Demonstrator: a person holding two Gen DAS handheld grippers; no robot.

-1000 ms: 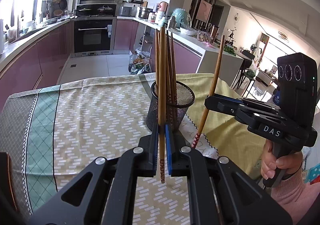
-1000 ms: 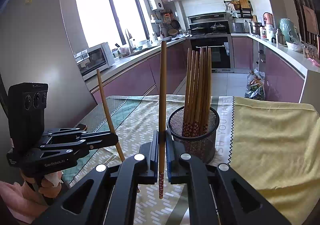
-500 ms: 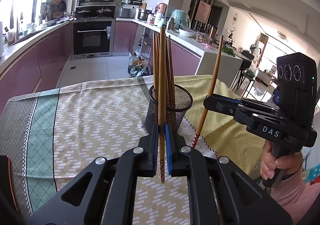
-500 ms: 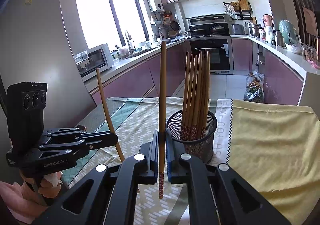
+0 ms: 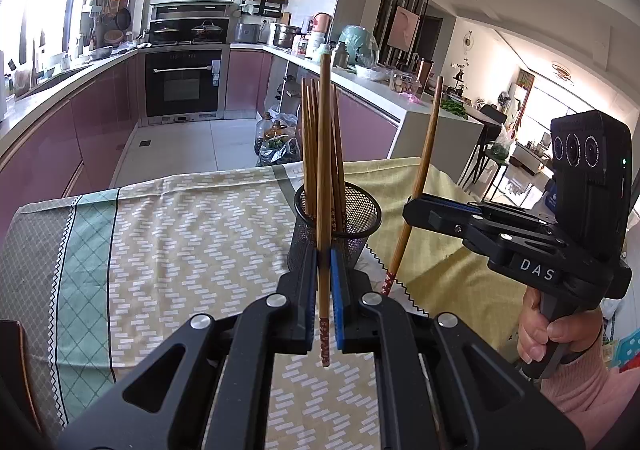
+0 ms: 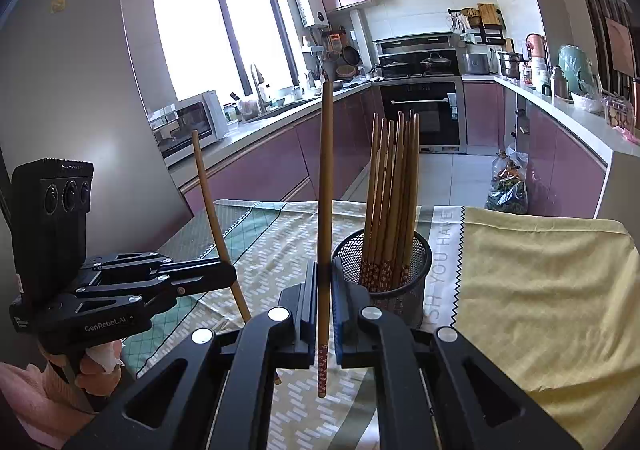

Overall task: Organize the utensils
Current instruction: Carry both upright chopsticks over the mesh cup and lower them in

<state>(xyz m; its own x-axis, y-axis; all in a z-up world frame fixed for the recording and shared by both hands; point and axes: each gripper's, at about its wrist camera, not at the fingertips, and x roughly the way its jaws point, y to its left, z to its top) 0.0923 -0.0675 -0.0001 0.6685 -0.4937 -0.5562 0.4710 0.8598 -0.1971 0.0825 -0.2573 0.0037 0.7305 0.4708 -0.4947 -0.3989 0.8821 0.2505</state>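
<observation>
A black mesh holder (image 6: 400, 290) stands on the table with several wooden chopsticks (image 6: 394, 185) upright in it. My left gripper (image 5: 324, 256) is shut on a single chopstick (image 5: 325, 153), held upright just in front of the holder (image 5: 356, 217). My right gripper (image 6: 325, 268) is shut on another upright chopstick (image 6: 326, 177), to the left of the holder. Each view also shows the other tool: the right gripper (image 5: 410, 207) grips its slanted chopstick (image 5: 424, 169) right of the holder, and the left gripper (image 6: 230, 274) grips its chopstick (image 6: 210, 201) at the far left.
A patterned green and beige tablecloth (image 5: 180, 250) covers the table, with a yellow cloth (image 6: 540, 290) over its right part. A person's hand (image 5: 548, 334) in a pink sleeve holds the right tool. Beyond the table's far edge are kitchen counters and an oven (image 5: 184, 85).
The left gripper has shifted slightly with its chopstick. The right gripper has kept still. Both grips are unchanged.
</observation>
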